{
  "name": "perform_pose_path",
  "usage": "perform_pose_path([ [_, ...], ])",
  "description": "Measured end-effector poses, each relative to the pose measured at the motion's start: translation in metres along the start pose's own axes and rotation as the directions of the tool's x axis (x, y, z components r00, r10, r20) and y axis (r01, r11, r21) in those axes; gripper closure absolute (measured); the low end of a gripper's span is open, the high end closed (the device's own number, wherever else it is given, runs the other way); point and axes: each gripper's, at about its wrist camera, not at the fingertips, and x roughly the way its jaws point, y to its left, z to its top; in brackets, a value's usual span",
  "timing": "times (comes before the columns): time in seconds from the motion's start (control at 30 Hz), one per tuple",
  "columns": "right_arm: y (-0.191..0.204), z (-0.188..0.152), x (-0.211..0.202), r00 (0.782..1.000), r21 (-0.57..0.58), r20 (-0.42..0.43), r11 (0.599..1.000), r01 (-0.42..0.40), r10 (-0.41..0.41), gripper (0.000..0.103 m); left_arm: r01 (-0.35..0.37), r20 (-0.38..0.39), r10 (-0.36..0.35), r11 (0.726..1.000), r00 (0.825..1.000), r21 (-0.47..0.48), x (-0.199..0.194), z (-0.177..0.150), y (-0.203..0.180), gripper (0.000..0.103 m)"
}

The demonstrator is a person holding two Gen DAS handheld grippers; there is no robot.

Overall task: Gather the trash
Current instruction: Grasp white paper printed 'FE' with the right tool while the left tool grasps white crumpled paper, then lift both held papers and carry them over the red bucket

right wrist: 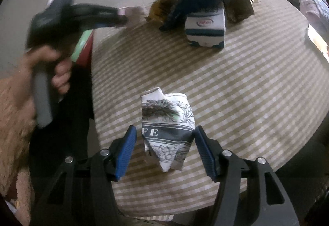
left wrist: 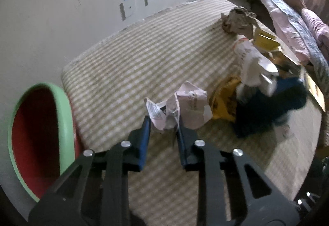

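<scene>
the left gripper (left wrist: 163, 123) pinches a crumpled pink wrapper (left wrist: 185, 106) on the checked tablecloth (left wrist: 127, 65); the right gripper (right wrist: 164, 133) stands open around a crushed printed carton (right wrist: 167, 125), pads not touching.

Black hand-held gripper (right wrist: 164, 135), blue pads (right wrist: 125, 152)

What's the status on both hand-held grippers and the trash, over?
Left hand-held gripper shut on pink crumpled wrapper. Right hand-held gripper open, straddling crushed printed carton, pads not touching. Bin at table edge; path clear.
</scene>
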Motion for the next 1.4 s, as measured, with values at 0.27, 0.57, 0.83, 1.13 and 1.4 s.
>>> perform_pose_path([
  [0.27,-0.019,0.003,0.01,0.999,0.087,-0.033,0.996,-0.027,0.03,0.065,0.056,-0.069,-0.058,0.998,0.996,-0.029,-0.009,-0.033,-0.002,0.077],
  [0.57,-0.027,0.019,-0.016,0.997,0.087,0.081,0.996,-0.008,0.001,0.065,0.048,-0.003,-0.048,0.997,0.999,0.059,-0.027,-0.034,-0.017,0.058],
  [0.83,-0.031,0.029,-0.023,0.991,0.084,0.124,0.996,0.033,-0.043,0.065,0.059,-0.037,-0.056,0.994,0.998,0.09,-0.007,-0.029,-0.026,0.056],
  [1.13,-0.032,0.029,-0.021,0.99,0.109,0.135,0.994,0.016,-0.031,0.065,0.064,-0.031,-0.062,0.995,0.998,0.079,0.002,-0.029,-0.028,0.062],
  [1.4,-0.033,0.028,-0.031,0.985,0.127,0.167,0.992,0.01,-0.031,0.065,0.053,0.04,-0.054,0.999,0.998,0.011,-0.024,-0.03,-0.014,0.062],
])
